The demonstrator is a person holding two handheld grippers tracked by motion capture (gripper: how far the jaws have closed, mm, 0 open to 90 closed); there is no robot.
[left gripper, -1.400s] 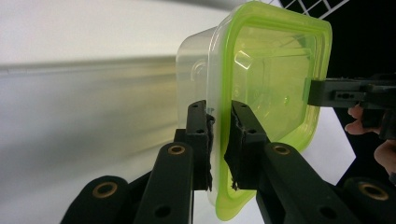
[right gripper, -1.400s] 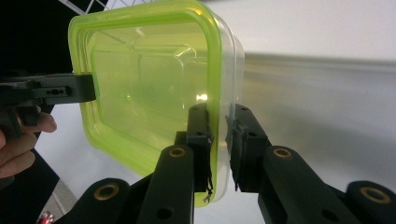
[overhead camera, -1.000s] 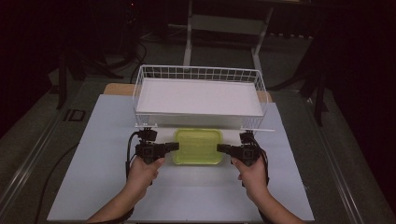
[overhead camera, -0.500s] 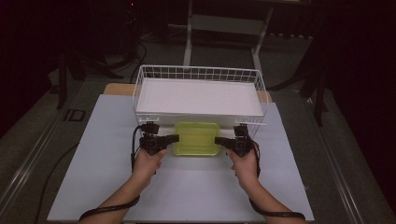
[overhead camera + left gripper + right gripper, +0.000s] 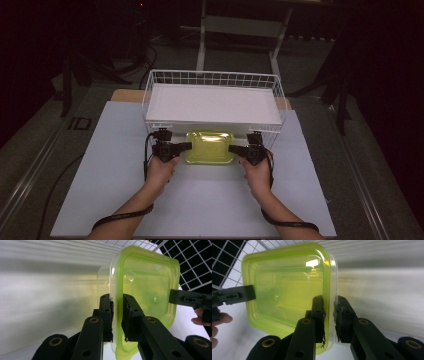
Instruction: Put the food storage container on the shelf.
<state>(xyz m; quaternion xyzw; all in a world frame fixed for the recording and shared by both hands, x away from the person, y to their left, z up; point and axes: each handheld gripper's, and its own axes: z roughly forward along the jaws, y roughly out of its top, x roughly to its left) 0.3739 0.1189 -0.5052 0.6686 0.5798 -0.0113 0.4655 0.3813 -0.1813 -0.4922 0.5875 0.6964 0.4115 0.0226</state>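
2 hands come in from the near edge of the pale grey table (image 5: 115,200), each holding a black two-jaw gripper, and between them sits a translucent yellow-green plastic food container with its lid on (image 5: 210,146). It is just in front of the white wire basket (image 5: 212,80), whether lifted or resting on the table I cannot tell from above.

The left gripper (image 5: 117,305) has its 2 jaws closed down on the container's left rim, 1 jaw either side of the lid edge. The right gripper (image 5: 329,308) is clamped the same way on the right rim.

What worries me is how little each gripper has hold of: only a thin lip of slick plastic. If the hands drift apart, 1 rim could slide out and the box would swing or drop. If they squeeze inward, the soft walls may bow and the lid could pop.

Farther on, the basket's near wall stands just beside the container. If it is meant to go in there, a low lift would catch the wire top and tip it out of the grip.
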